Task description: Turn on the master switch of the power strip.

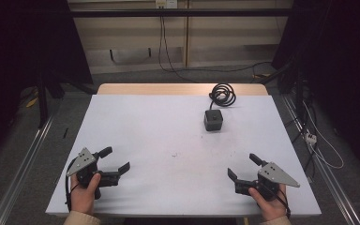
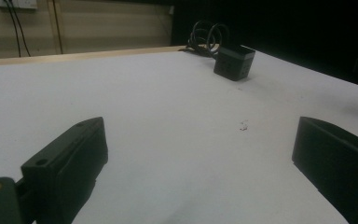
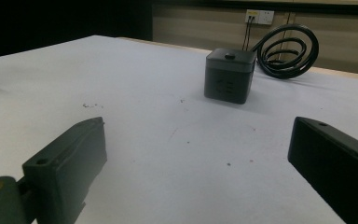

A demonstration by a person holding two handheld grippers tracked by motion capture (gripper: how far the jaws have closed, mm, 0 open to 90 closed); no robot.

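My left gripper [image 1: 112, 161] sits at the near left of the white bench [image 1: 168, 136], held in my left hand [image 1: 85, 190], jaws spread wide with nothing between them. My right gripper [image 1: 244, 168] is at the near right in my right hand [image 1: 268, 202], its jaws likewise parted and empty. Both forearms are cut off by the bottom edge of the high view, so I see just the hands and a bit of sleeve.

I count one dark cube-shaped box [image 1: 213, 120] standing toward the far right of the bench, and one coiled black cable [image 1: 222, 95] just behind it at the far edge. Whether the cable joins the box is hidden from me. There are markings on the box's side in the right gripper view [image 3: 229, 74], too dim to read. A few small specks [image 1: 174, 154] lie mid-bench; what they are I can't tell.
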